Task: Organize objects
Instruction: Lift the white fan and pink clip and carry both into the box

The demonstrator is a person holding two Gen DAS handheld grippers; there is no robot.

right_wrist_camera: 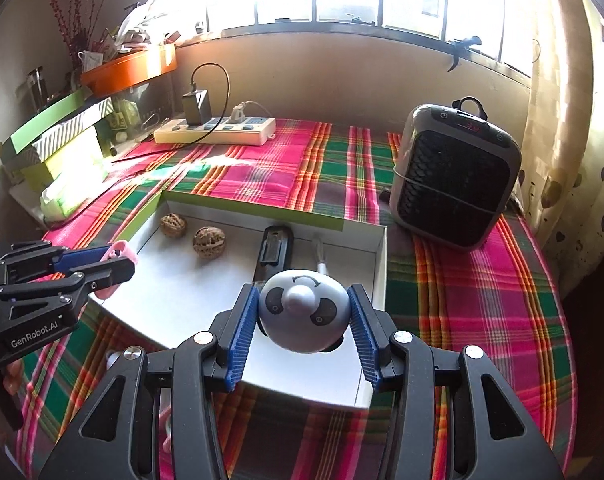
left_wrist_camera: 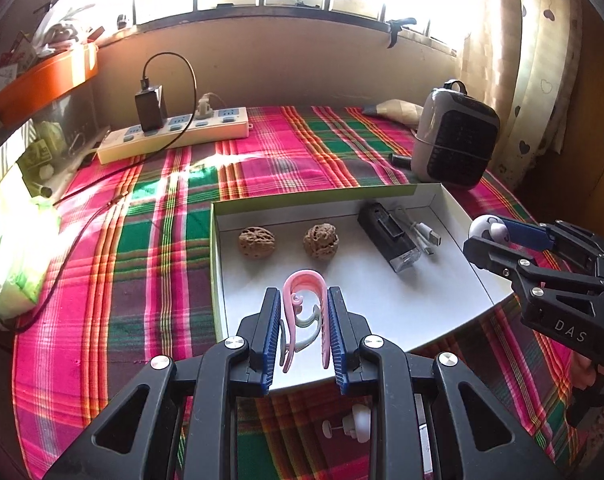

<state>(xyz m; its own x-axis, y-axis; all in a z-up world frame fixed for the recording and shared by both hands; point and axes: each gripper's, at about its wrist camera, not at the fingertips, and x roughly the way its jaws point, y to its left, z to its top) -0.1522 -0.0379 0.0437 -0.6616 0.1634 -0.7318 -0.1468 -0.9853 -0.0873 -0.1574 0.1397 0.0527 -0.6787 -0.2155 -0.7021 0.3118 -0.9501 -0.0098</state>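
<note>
My left gripper point(left_wrist_camera: 304, 300) is shut on a pink hair claw clip point(left_wrist_camera: 305, 312) and holds it over the near edge of a shallow white box point(left_wrist_camera: 422, 312). My right gripper point(right_wrist_camera: 304, 304) is shut on a round white panda-faced gadget point(right_wrist_camera: 304, 316), over the box's near right part point(right_wrist_camera: 189, 300). The box holds two walnuts point(left_wrist_camera: 257, 241) point(left_wrist_camera: 320, 241), a black rectangular device point(left_wrist_camera: 388, 240) and a white cable point(left_wrist_camera: 426, 236). The right gripper also shows in the left wrist view point(left_wrist_camera: 490, 236), and the left gripper in the right wrist view point(right_wrist_camera: 113, 264).
A plaid cloth point(left_wrist_camera: 141, 280) covers the table. A power strip point(left_wrist_camera: 173, 136) with a black charger lies at the back, a small heater point(right_wrist_camera: 458, 176) at the right. Boxes and clutter stand along the left edge point(right_wrist_camera: 61, 152). A small white object point(left_wrist_camera: 354, 424) lies under my left gripper.
</note>
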